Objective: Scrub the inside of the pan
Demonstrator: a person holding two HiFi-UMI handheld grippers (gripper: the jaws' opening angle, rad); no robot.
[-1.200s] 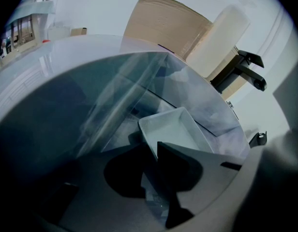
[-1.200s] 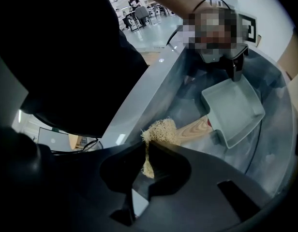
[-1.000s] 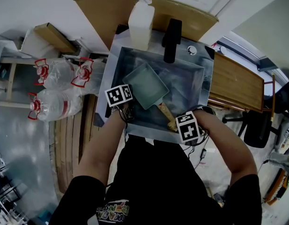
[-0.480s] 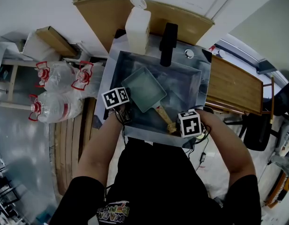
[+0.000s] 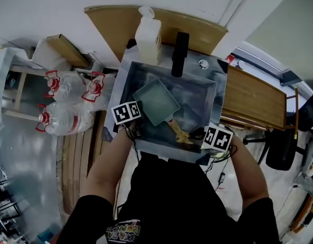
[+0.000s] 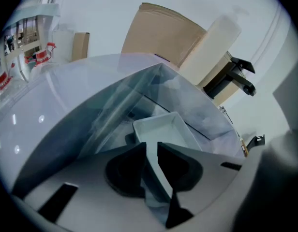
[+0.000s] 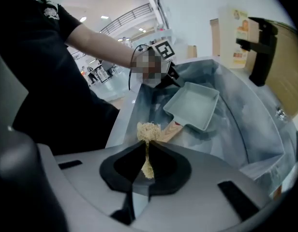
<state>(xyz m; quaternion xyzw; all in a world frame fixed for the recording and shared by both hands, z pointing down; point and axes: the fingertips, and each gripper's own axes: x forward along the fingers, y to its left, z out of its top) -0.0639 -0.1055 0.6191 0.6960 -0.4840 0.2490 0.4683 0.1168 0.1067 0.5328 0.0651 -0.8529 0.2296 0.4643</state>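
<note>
Left gripper (image 6: pixel 152 145): jaws drawn narrow, clamped on the near side wall of the pale green rectangular pan (image 6: pixel 168 129). The wall runs straight through the gap.

Right gripper (image 7: pixel 147 144): jaws pinched on a tan fibrous scrubbing pad (image 7: pixel 148 129), with a tuft standing out past the tips. The tuft sits by the end of the pan's wooden handle (image 5: pixel 176 127); whether they touch cannot be told.

The pan lies open side up inside the stainless steel sink (image 5: pixel 197 98), toward its left half. In the head view its long axis runs diagonally, with the body far-left and the handle pointing near-right, toward the right gripper.

A black tap (image 5: pixel 179 47) and a white pump bottle (image 5: pixel 148 34) stand at the sink's far edge, side by side.
</note>
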